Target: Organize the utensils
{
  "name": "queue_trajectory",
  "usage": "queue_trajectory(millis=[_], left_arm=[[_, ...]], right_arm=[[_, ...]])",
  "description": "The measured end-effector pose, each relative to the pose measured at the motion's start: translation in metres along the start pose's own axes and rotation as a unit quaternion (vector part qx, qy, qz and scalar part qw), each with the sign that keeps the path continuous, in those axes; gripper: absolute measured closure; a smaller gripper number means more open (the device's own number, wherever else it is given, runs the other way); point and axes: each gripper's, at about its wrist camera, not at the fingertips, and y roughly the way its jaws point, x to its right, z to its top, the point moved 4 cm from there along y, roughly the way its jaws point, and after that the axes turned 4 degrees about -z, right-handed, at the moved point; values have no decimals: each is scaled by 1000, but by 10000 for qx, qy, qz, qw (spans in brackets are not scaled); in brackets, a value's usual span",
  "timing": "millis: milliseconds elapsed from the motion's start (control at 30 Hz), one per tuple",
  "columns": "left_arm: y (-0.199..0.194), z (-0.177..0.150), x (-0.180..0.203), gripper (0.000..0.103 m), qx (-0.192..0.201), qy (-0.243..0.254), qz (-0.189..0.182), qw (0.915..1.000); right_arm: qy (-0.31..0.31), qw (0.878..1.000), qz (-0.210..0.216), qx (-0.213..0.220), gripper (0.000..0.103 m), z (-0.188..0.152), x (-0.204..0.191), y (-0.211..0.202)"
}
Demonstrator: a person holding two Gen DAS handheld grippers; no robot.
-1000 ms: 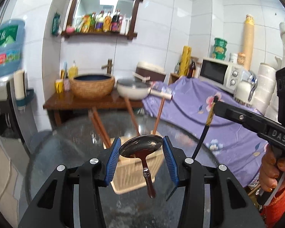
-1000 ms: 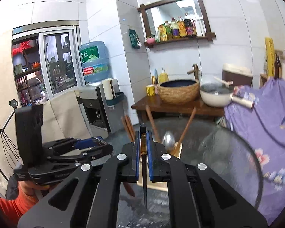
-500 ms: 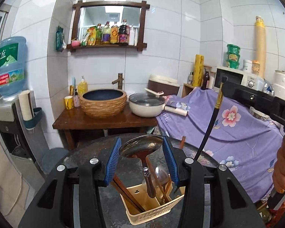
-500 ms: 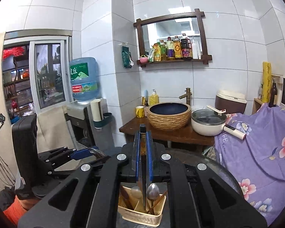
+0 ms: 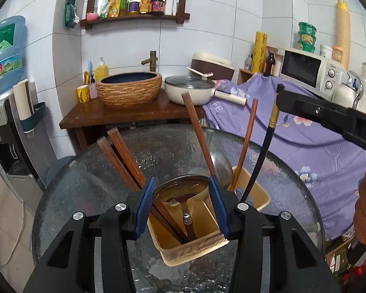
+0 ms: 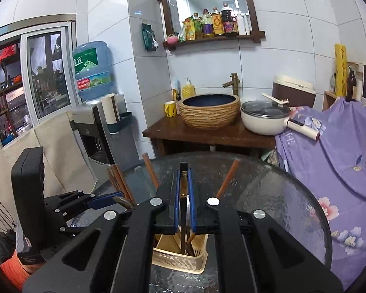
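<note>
A beige utensil basket stands on the round glass table; it also shows in the right wrist view. Several brown chopsticks and a spoon stand in it. My left gripper is shut on a metal ladle, bowl up, with its handle down inside the basket. My right gripper is shut on a black chopstick with a gold band; its lower end reaches into the basket. It shows in the left wrist view too.
A wooden side table behind holds a woven basin and a white pot. A purple flowered cloth covers things at the right, a water dispenser stands at the left.
Both grippers have come down over the basket. The ladle's handle and the black chopstick's tip now reach into the basket, where before they hung above it.
</note>
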Motion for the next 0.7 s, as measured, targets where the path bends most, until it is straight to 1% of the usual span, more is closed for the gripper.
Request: queue_trajectory(millis=[167,400,433,467,500,533,567,600,633,667,700], left_arm=[[5,-7,0,59,-30,22,-5,10000],[3,-9,8,58,17,155,14,9999],[0,-8,10,56,79,186,8,9998],[-3,-8,12,52,132,214,25,9997],[-6,-7,13,47,186,241,51,9995],[-10,-7,16,45,260,280,79,9992],[-15,-7,18,40,334,326,94,9989],[-21,-8,21,35,401,367,132,9984],[-26,-9,22,32,478,406,180,9979],[-32,-11,24,26,569,444,219,9972],[-39,-13,26,20,677,479,269,9962]], right_arm=[[36,10000,-44,-78,96,-10,2,8],[63,9999,-83,36,95,-13,2,4],[51,9999,-79,36,93,-13,2,4],[36,9999,-97,72,85,-14,2,2],[36,9999,-115,107,65,-14,2,0],[40,9997,-140,174,55,-15,2,-4],[62,9995,-146,258,47,-16,2,-9],[79,9993,-151,345,47,-16,2,-14],[65,9991,-180,391,47,-17,2,-18],[30,9987,-248,452,46,-18,2,-25],[7,9983,-307,503,42,-19,2,-30]])
